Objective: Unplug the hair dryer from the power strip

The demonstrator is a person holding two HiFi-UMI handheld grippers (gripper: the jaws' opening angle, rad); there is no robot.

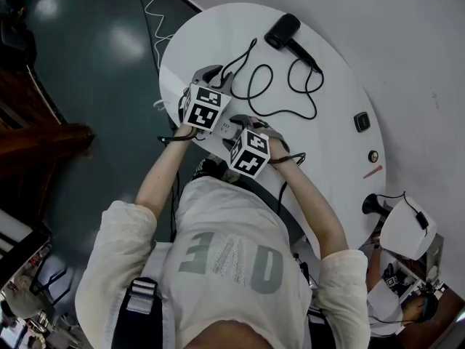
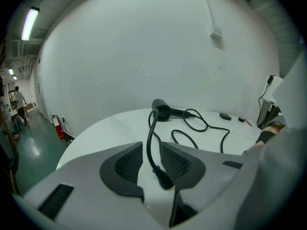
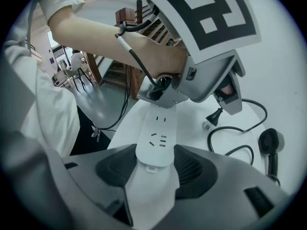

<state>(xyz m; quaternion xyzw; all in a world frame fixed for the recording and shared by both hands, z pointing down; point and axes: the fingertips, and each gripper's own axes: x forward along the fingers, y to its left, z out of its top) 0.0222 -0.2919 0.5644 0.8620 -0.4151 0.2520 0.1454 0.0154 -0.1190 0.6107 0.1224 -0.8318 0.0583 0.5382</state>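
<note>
1. Head view: high overhead, facing steeply down, distant; takes in the whole white table [image 1: 341, 122].
2. Left gripper view: low, looking across the tabletop toward the hair dryer [image 2: 161, 110] and wall [image 2: 144, 47].
3. Right gripper view: close, angled down onto the power strip [image 3: 156, 135].
4. All three views share the hair dryer.

The hair dryer [image 1: 283, 29] lies at the far side of the white table [image 1: 341, 173]; its black cord [image 1: 290, 97] loops toward the left gripper [image 1: 216, 76] and right gripper [image 1: 248, 125] at the near edge.

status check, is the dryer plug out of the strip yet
Right gripper clamped on power strip. Left gripper open, plug loose between its jaws, out of the strip. Nothing blocking.
</note>
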